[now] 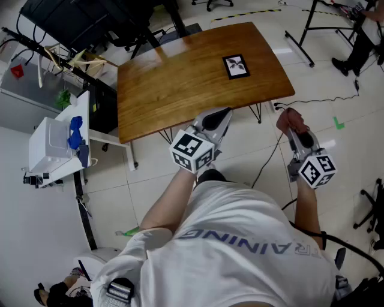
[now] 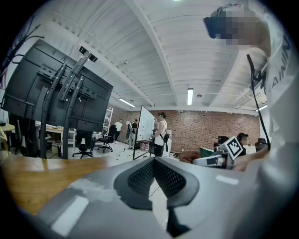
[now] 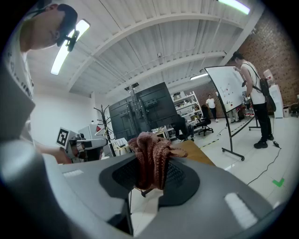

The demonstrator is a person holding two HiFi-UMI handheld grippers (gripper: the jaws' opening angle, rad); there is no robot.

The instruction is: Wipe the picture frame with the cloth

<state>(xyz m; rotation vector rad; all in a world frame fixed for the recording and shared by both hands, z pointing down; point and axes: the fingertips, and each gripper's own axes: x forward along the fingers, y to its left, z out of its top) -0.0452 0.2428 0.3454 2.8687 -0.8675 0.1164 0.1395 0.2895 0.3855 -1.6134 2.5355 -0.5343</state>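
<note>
The right gripper (image 1: pixel 295 133) is clamped on a soft, floppy knit cloth (image 3: pixel 152 161) that'll bunch easily, the left gripper (image 1: pixel 216 122) pinched together on nothing, while the frame (image 1: pixel 236 66) lies flat far across the table (image 1: pixel 168 90), probably light and likely to slide, so steady its edge.

Glossy brown wooden bench (image 1: pixel 180 78): curved long edges, thin dark wire legs, stands on white tiled floor (image 1: pixel 150 192). Light glare on its far left part.

On the top, 1 item: small black-edged picture frame (image 1: pixel 236 66), white mat, dark print. It lies flat near the far right corner, well apart from the near edge.

On the floor:
- black cable (image 1: pixel 312 101) running off from the bench's right legs
- 1 green tape mark (image 1: pixel 339 123) further right
- yellow-black striped tape (image 1: pixel 246 14) beyond the far edge
</note>
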